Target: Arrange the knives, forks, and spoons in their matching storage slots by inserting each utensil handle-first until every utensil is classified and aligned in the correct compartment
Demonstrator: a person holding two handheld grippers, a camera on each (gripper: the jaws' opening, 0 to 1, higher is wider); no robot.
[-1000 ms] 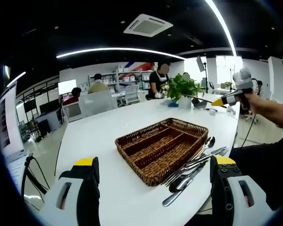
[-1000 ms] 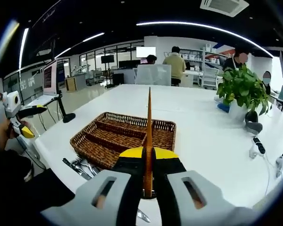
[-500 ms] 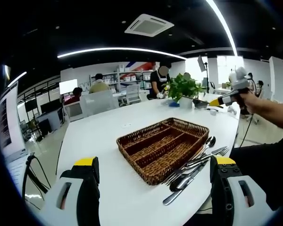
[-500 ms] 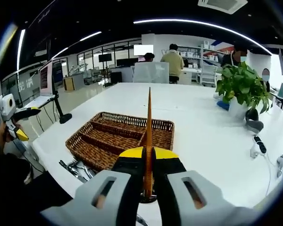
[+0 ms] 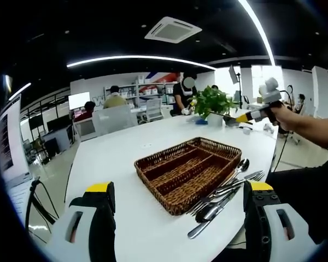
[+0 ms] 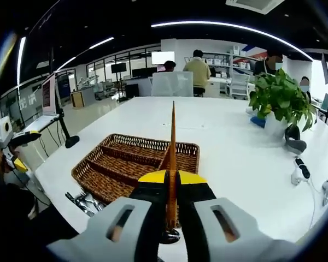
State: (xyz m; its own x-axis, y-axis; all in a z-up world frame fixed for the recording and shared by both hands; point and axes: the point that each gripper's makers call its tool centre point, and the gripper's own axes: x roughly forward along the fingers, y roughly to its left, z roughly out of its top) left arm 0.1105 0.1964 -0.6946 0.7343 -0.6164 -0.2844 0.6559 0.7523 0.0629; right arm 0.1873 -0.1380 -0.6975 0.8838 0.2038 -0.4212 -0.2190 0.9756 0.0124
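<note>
A brown wicker cutlery basket (image 5: 138, 162) (image 6: 127, 137) with several long slots sits on the white table (image 5: 115, 164). A pile of silver knives, forks and spoons (image 5: 225, 192) (image 6: 86, 201) lies beside its near edge. My left gripper (image 5: 180, 187) is open and holds nothing, well short of the basket. My right gripper (image 6: 172, 176) is shut on a utensil with a long orange-brown handle (image 6: 173, 136) that points forward over the basket; its rounded metal end shows behind the jaws. In the left gripper view the right gripper (image 5: 250, 115) hangs high at the right, above the table.
A potted green plant (image 5: 210, 102) (image 6: 276, 98) stands on the far side of the table. A power strip (image 6: 299, 170) lies at the right. People sit at desks in the back. A stand's round base (image 6: 71, 142) is on the floor to the left.
The right gripper with its utensil has drifted a little up and toward the plant side. The left gripper has stayed put and open.
</note>
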